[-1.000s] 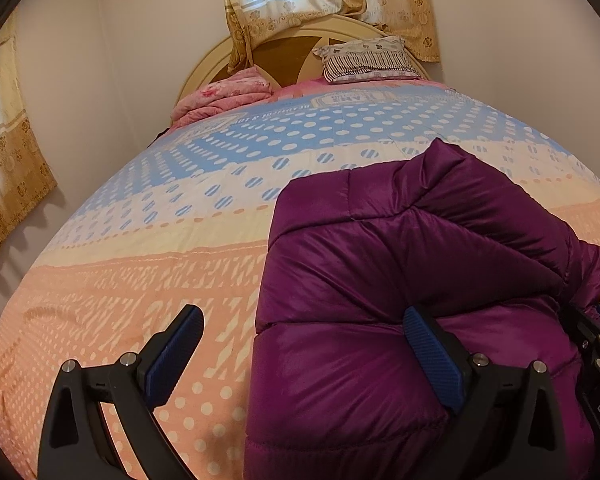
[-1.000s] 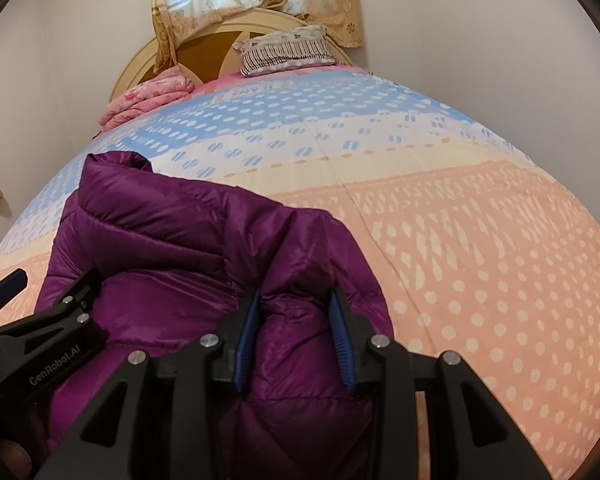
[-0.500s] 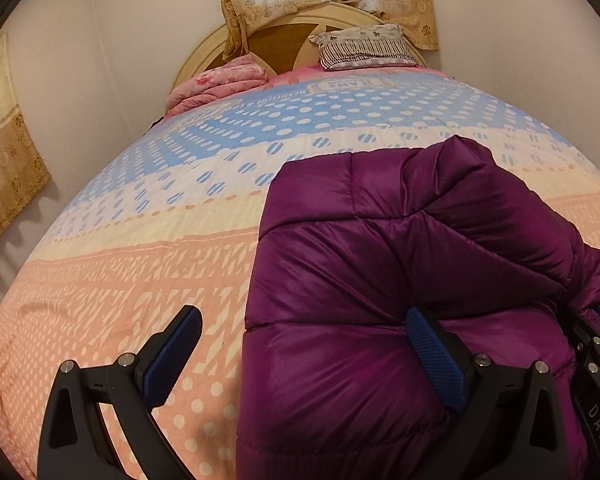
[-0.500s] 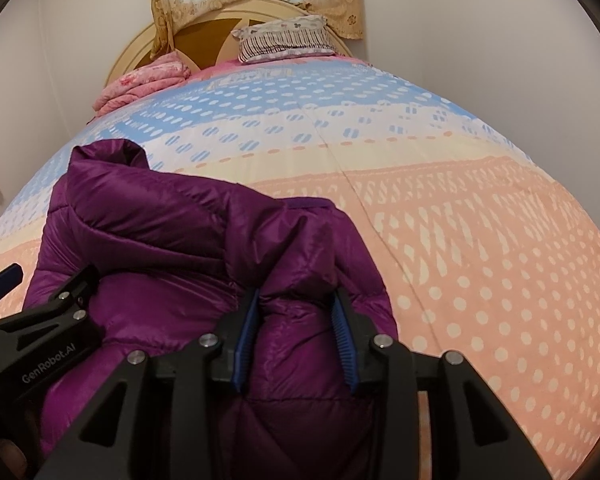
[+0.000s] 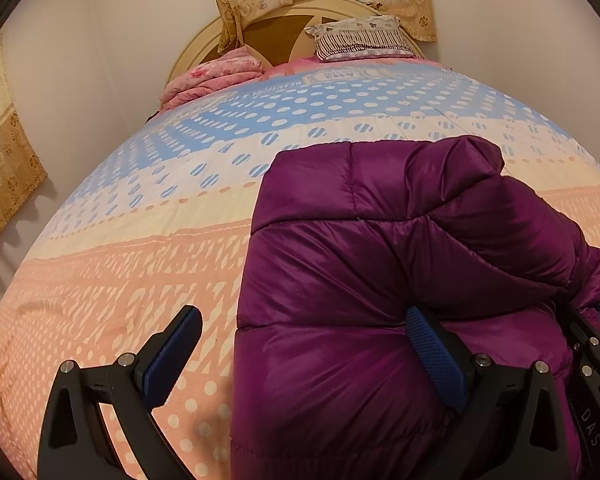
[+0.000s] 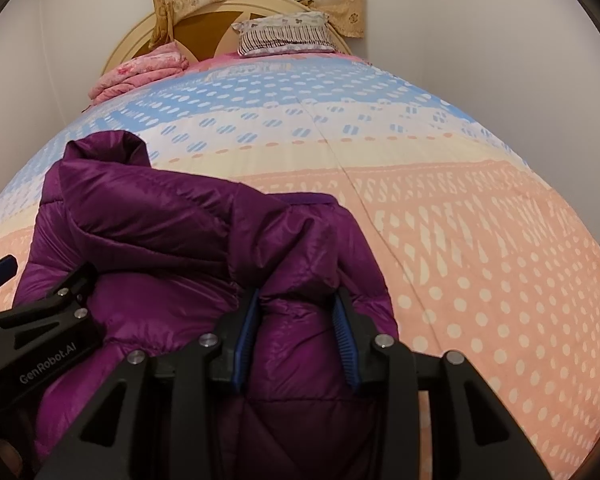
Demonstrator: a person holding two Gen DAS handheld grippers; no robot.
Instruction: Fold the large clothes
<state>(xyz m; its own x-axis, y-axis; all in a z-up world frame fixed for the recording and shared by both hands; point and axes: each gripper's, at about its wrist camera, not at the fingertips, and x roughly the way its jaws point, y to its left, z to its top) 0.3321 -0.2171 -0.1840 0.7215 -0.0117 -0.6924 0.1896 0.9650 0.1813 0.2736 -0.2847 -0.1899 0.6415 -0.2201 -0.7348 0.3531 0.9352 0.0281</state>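
A puffy purple jacket (image 5: 380, 280) lies bunched and partly folded on the patterned bedspread (image 5: 120, 280). My left gripper (image 5: 303, 316) stands wide open at the jacket's near left edge. One of its pads hangs over the bedspread and the other rests on the quilted fabric. In the right wrist view my right gripper (image 6: 297, 300) is shut on a raised bunch of the jacket (image 6: 160, 232), both blue pads pressing into it. The left gripper (image 6: 40, 276) shows at the left edge of that view. The right gripper (image 5: 592, 316) shows at the right edge of the left wrist view.
A striped pillow (image 5: 356, 38) and a folded pink blanket (image 5: 212, 76) lie by the rounded headboard (image 5: 284, 24) at the far end. A curtain (image 5: 4, 184) hangs to the left. White walls close in on both sides of the bed.
Both views have tipped a little, so the headboard sits higher in frame. The jacket's far fold has settled slightly. Neither grip has changed.
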